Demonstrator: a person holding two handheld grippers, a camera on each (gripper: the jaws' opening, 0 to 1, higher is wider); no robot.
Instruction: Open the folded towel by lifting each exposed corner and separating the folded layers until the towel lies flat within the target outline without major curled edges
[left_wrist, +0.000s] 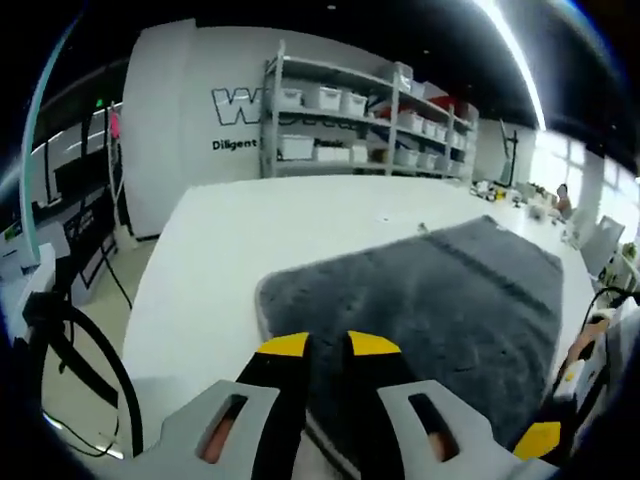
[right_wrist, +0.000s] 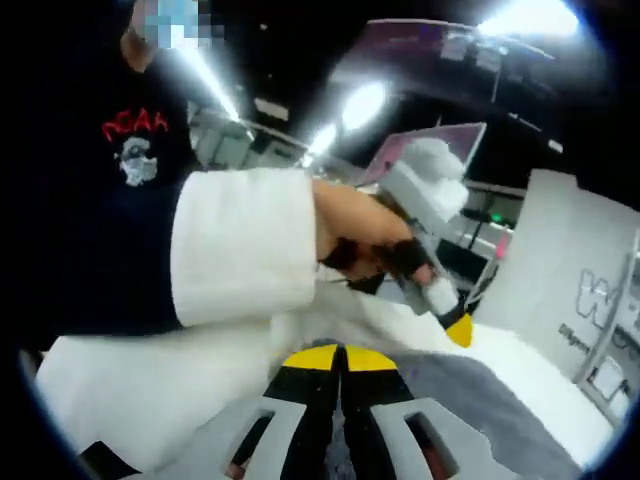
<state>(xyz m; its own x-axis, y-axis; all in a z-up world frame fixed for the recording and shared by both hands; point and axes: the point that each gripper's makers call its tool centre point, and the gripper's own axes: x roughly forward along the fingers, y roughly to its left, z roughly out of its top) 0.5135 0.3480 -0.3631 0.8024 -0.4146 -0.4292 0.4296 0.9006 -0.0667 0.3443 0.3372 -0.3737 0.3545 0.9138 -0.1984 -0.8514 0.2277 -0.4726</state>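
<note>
One grey towel (left_wrist: 440, 300) lies spread across the white tabletop (left_wrist: 250, 250), its near edge gathered up into the left tool (left_wrist: 330, 350). Those yellow-tipped jaws are pinched together on the fabric. Over in the right gripper view, the right tool (right_wrist: 342, 362) has its jaws pressed together too, with towel (right_wrist: 470, 390) pinched between them. Beyond it, a person's arm in a white sleeve (right_wrist: 245, 245) reaches in, holding the left tool (right_wrist: 455, 325) low over the tabletop (right_wrist: 150, 390). Shelving (left_wrist: 360, 120) with white bins stands against the far wall.
</note>
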